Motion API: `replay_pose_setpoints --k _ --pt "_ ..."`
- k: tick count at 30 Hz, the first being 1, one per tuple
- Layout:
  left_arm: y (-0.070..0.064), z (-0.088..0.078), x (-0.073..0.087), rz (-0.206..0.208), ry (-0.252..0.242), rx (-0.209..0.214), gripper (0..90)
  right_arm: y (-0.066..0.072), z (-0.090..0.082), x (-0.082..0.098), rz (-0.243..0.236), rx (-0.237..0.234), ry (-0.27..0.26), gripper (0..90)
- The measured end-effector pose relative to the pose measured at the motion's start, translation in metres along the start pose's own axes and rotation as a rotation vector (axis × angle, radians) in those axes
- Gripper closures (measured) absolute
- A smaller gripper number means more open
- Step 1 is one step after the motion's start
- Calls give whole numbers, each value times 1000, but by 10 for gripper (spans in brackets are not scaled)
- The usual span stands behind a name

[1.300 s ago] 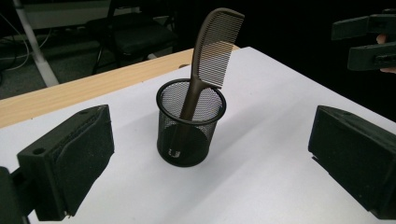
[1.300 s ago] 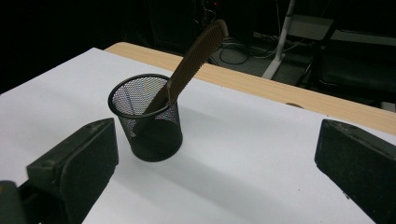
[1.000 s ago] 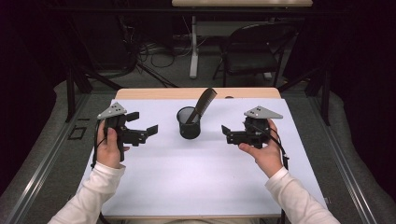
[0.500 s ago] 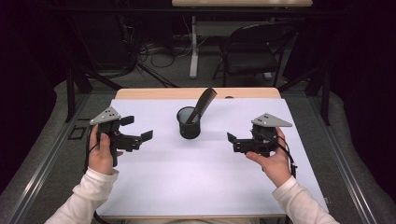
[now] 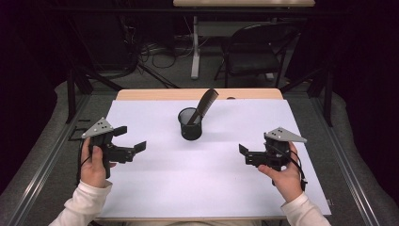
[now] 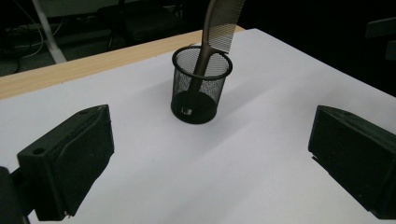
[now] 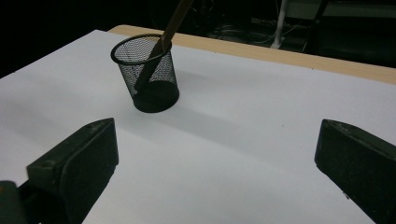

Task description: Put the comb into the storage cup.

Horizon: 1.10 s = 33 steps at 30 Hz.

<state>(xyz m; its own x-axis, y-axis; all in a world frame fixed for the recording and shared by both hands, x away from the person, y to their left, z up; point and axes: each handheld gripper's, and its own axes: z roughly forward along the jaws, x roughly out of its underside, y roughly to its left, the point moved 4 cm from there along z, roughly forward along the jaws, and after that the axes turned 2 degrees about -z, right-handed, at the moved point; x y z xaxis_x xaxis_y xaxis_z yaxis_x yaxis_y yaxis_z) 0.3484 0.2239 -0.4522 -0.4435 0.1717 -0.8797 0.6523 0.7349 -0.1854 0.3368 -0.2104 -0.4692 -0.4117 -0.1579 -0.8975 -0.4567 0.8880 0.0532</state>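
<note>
Black wire-mesh cup with the dark comb leaning in it sits at frame centre of the high view, well apart from both our grippers and between them. Left gripper at lower left and right gripper at lower right: jaws wide apart, holding nothing. Versus a second ago we've pulled both outward and toward the near edge. White table cover is open all around the cup.
</note>
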Motion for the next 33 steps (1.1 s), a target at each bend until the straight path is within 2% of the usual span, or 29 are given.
replay_pose_setpoints --k 5,11,15,19,21,25,30,33 --pt "5 -5 14 -18 2 -16 5 -7 -3 13 -15 42 2 0" --pt "8 -10 29 -18 -28 -32 5 -8 -5 31 -19 65 5 0" --pt "10 -10 41 -30 -44 -26 5 -9 -4 42 -18 76 17 0" --pt "11 -10 52 -15 -45 -33 5 -10 -5 53 -20 83 17 0" --pt "11 -10 57 -17 -52 -29 5 -11 -5 58 -4 80 12 0" --pt "13 -9 63 -21 -61 -28 5 -14 -7 66 3 97 0 0" --pt "16 -10 68 -6 -65 -39 5 -17 -8 70 16 107 -4 0" --pt "18 -8 72 -14 -60 -43 5 -19 -7 73 18 109 -7 0"
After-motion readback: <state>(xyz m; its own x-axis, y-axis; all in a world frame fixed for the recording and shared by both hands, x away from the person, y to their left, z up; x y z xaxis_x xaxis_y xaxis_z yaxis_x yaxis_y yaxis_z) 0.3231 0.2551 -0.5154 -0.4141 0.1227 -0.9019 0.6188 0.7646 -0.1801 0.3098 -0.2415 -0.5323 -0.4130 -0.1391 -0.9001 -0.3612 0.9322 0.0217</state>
